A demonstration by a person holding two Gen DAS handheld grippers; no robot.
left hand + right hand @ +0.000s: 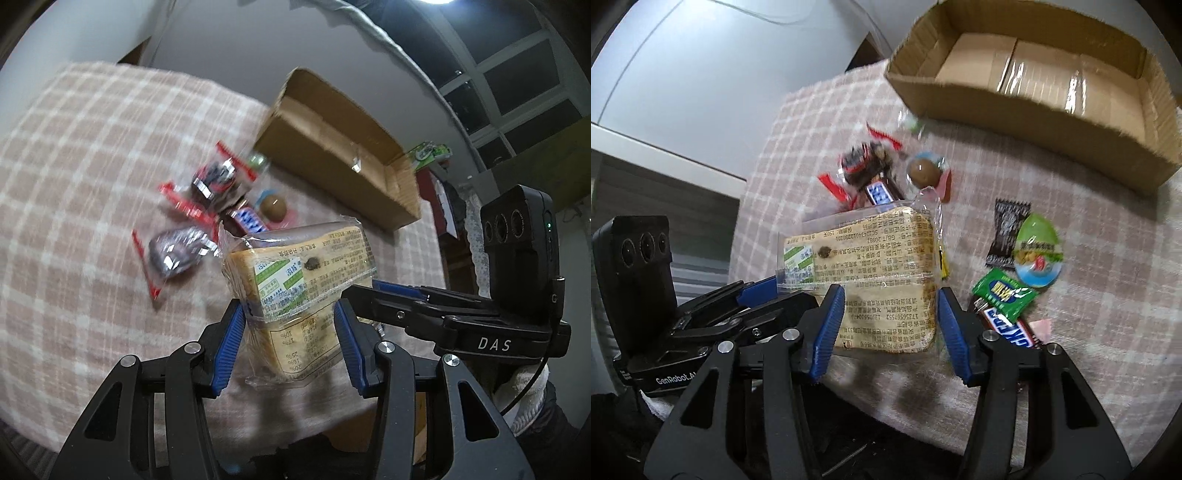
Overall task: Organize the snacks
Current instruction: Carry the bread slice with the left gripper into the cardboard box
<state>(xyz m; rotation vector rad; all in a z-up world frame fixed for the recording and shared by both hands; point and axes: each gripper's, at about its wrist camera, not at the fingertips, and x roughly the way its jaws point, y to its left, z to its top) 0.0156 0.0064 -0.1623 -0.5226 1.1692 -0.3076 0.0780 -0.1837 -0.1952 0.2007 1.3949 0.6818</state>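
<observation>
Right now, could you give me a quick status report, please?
Both hand-held grippers, left and right, clamp the wrapped bread pack. Cardboard box open, nothing inside. Loose candies between.

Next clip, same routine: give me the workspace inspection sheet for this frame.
Surface: pink checked cloth.
Job's things: wrapped cake pack held up by both grippers; cardboard box open, nothing seen inside; loose snacks on the cloth, including a Snickers bar and an egg-shaped pack.
Clutter: nothing seen.
Grippers: left gripper and right gripper both shut on the pack.
Cables: thin black lead by the right gripper.
Surroundings: dark window.
</observation>
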